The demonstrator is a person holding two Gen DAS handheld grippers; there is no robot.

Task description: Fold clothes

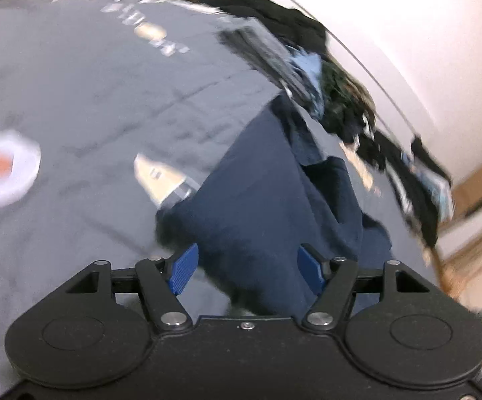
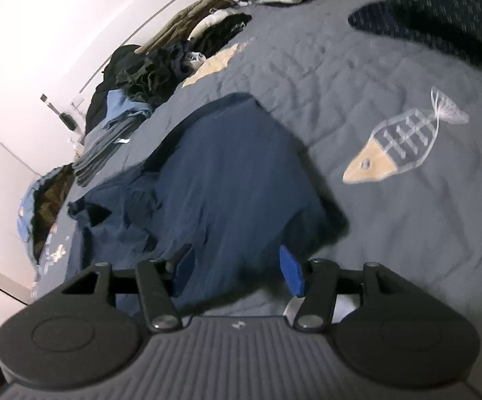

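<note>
A navy blue garment (image 2: 227,180) lies partly folded on the grey quilted bedspread (image 2: 391,233), its far side rumpled. In the left wrist view the same navy garment (image 1: 264,200) spreads below and ahead of my left gripper (image 1: 249,271). Its blue pads (image 1: 183,273) stand apart with nothing pinched between them. My right gripper (image 2: 237,271) hovers over the near edge of the garment, jaws apart, with cloth seen beneath the gap but not clamped.
Piles of dark and blue clothes (image 2: 147,76) line the bed's far side along the white wall (image 2: 24,33). A fish print (image 2: 404,140) marks the bedspread on the right. A dark patterned pillow (image 2: 447,3) lies at the top right. A row of clothes (image 1: 357,106) also edges the bed.
</note>
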